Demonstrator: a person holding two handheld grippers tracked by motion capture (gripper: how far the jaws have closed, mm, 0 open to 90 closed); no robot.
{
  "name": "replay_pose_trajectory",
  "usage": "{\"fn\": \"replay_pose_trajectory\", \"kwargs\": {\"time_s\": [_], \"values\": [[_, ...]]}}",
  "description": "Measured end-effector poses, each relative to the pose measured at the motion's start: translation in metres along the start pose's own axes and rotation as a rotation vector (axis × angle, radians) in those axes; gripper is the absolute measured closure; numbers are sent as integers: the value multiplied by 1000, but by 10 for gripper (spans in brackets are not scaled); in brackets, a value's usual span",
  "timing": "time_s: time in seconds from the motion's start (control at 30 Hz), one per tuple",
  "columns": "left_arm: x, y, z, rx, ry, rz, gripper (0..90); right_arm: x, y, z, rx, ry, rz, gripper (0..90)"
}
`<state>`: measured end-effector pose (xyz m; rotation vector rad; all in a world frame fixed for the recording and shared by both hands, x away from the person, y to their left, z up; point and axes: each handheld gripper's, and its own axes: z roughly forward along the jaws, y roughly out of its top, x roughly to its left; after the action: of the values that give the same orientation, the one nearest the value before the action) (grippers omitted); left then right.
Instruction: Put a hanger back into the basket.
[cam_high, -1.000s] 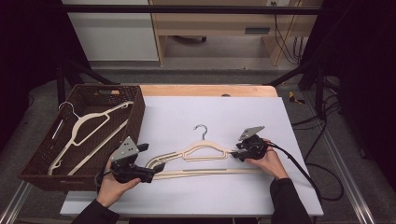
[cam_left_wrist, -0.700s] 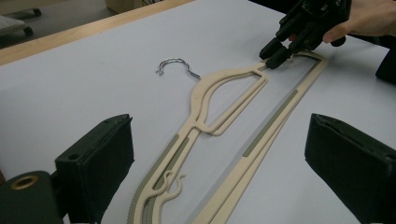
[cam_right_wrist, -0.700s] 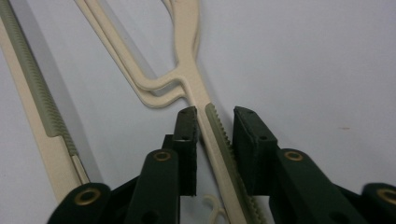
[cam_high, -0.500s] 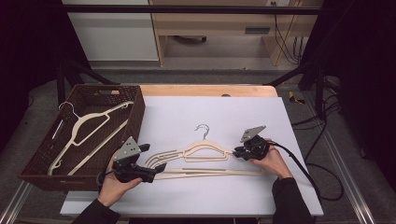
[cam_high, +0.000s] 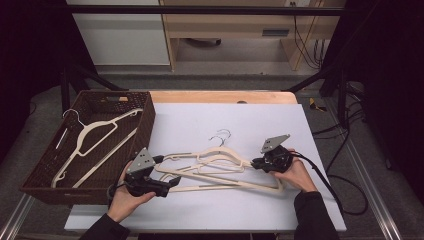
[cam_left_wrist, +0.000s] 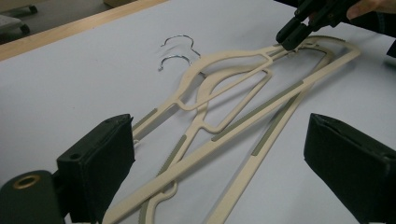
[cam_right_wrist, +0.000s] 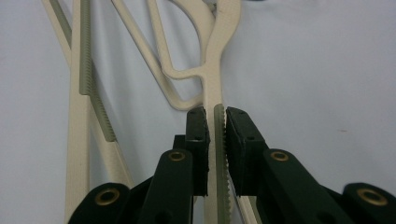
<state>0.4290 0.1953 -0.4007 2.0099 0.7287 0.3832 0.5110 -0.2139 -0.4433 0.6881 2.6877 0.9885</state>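
Two cream hangers (cam_high: 215, 167) lie overlapped mid-surface (cam_high: 240, 120). My right tool (cam_high: 261, 164) has just been closing and pinches one hanger's shoulder arm (cam_right_wrist: 218, 140). My left tool (cam_high: 167, 186) stands spread at the hangers' left ends, jaws apart. A third hanger (cam_high: 92, 142) rests in the wicker basket (cam_high: 145, 125).

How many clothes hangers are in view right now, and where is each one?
3. One hanger lies in the brown basket. Two overlapping hangers lie on the white table, one of them gripped by the right gripper. Others could be hidden underneath.
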Motion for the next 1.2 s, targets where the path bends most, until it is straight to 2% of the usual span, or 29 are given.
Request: {"fn": "replay_pose_trajectory", "kwargs": {"time_s": [0.17, 0.2, 0.3, 0.33, 0.37, 0.43, 0.5, 0.53, 0.57, 0.6, 0.63, 0.67, 0.73, 0.77, 0.8, 0.87, 0.93, 1.07, 1.2], "values": [[-6, 11, 16, 28, -9, 32, 83, 7, 6, -6, -1, -18, -18, 797], [-6, 17, 25, 38, -11, 44, 83, 9, 7, -8, -3, -18, -19, 797], [-4, 23, 34, 43, -14, 40, 85, 10, 8, -10, -2, -23, -14, 797], [-3, 27, 39, 51, -14, 40, 85, 11, 9, -12, -4, -26, -28, 797], [0, 34, 52, 63, -4, 41, 85, 12, 9, -12, -8, -26, -35, 797], [2, 37, 58, 71, -2, 36, 92, 12, 10, -13, -11, -28, -32, 797], [6, 42, 71, 92, 7, 37, 96, 13, 11, -15, -9, -28, -32, 797], [11, 46, 83, 109, 13, 34, 102, 14, 11, -15, -12, -29, -28, 797], [11, 46, 83, 109, 13, 34, 112, 14, 11, -15, -12, -29, -28, 797], [15, 48, 95, 126, 15, 24, 115, 14, 11, -15, -9, -29, -25, 797], [15, 48, 95, 126, 15, 24, 124, 14, 11, -15, -9, -29, -25, 797], [21, 49, 106, 143, 22, 12, 141, 15, 12, -15, -8, -30, -22, 797], [25, 49, 117, 168, 21, 8, 175, 15, 12, -16, -8, -31, -30, 797], [25, 49, 117, 168, 21, 8, 189, 15, 12, -16, -8, -31, -30, 797], [30, 49, 128, 199, 14, 7, 194, 15, 12, -16, -14, -25, -37, 797], [32, 48, 134, 213, 11, 7, 221, 15, 13, -16, -12, -31, -41, 797], [35, 48, 148, 250, 10, 15, 239, 15, 13, -17, -13, -31, -38, 797], [36, 46, 156, 268, -10, 30, 288, 16, 13, -17, -13, -34, -37, 797], [36, 42, 168, 300, -18, 55, 385, 16, 14, -18, -11, -32, -38, 796]]}}
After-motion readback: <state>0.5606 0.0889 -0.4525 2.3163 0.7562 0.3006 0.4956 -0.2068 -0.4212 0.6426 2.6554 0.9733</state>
